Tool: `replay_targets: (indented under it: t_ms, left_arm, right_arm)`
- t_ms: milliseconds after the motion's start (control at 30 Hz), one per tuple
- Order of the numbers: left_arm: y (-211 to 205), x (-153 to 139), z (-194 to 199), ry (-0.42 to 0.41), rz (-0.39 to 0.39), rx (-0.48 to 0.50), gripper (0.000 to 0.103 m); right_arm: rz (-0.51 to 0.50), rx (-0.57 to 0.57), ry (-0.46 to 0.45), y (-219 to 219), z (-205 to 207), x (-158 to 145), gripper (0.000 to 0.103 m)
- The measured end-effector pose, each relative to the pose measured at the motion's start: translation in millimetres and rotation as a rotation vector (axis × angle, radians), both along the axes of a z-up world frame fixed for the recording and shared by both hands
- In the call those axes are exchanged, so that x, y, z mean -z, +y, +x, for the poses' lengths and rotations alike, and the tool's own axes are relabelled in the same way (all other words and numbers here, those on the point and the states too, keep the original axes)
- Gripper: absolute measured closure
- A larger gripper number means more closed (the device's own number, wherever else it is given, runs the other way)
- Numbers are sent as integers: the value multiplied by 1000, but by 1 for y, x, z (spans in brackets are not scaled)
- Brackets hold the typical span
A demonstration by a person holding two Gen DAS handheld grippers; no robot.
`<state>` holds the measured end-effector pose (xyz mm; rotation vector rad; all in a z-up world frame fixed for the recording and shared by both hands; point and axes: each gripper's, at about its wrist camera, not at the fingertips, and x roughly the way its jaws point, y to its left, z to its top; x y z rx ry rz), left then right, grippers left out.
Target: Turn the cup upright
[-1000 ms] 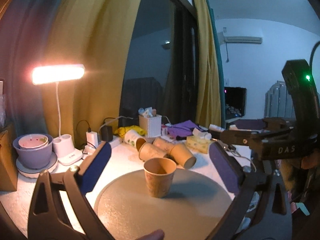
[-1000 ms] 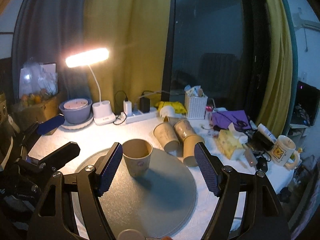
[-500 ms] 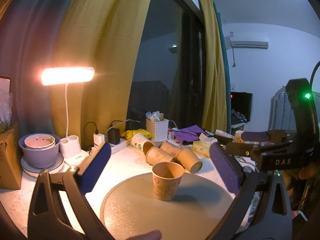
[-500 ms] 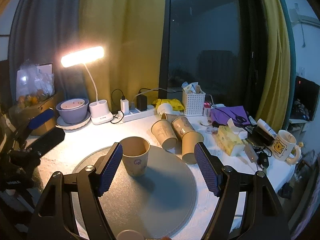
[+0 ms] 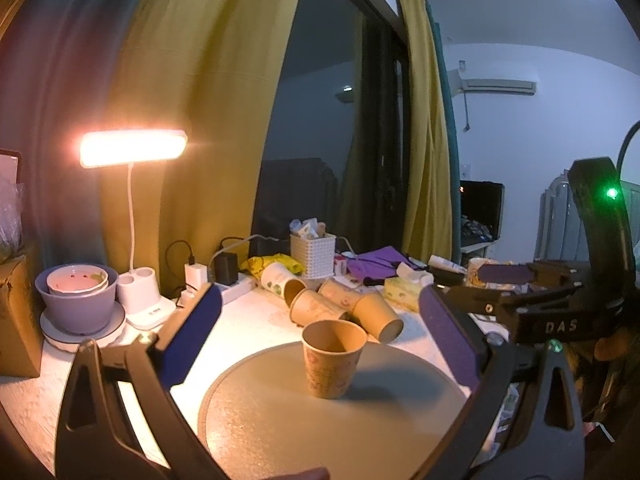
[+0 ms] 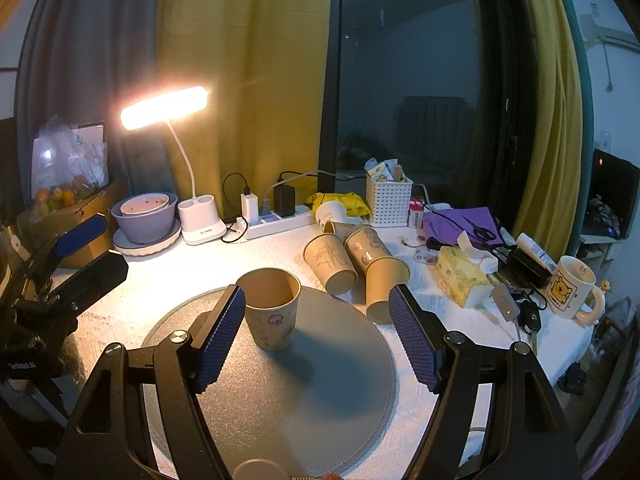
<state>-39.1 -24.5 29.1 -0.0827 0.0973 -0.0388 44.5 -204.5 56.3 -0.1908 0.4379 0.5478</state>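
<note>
A brown paper cup (image 5: 333, 360) stands upright, mouth up, on a round grey mat (image 5: 320, 420); it also shows in the right wrist view (image 6: 273, 312) on the mat (image 6: 300, 392). My left gripper (image 5: 320, 344) is open and empty, jaws wide apart, well back from the cup. My right gripper (image 6: 316, 336) is open and empty; the cup stands just beyond its left pad (image 6: 222, 338). The left gripper shows at the left edge of the right wrist view (image 6: 86, 248).
Several paper cups lie on their sides behind the mat (image 6: 352, 260). Behind stand a lit desk lamp (image 6: 198, 224), stacked bowls (image 6: 145, 216), a power strip (image 6: 276, 222), a white basket (image 6: 389, 200), a tissue box (image 6: 464, 276) and a mug (image 6: 572, 290).
Both grippers have drawn back and risen slightly from the upright cup. Both stay open. The cup has not moved.
</note>
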Motion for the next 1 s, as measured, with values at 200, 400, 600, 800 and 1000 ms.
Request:
replay_targets:
  t_ms: [200, 400, 600, 800, 1000]
  left_arm:
    - [-4, 2, 1, 12, 13, 12, 3]
    - [-5, 3, 2, 15, 16, 14, 3]
    - [-4, 3, 2, 9, 21, -5, 3]
    - [-4, 2, 1, 0, 26, -24, 3]
    - [-4, 1, 0, -1, 22, -11, 3]
  right_arm:
    - [-1, 1, 8, 0, 1, 2, 26]
    - [-2, 0, 12, 0, 2, 3, 26]
    - [-3, -2, 17, 0, 2, 5, 26]
    - [-4, -1, 20, 1, 3, 7, 26]
    - [-5, -1, 21, 1, 3, 7, 26]
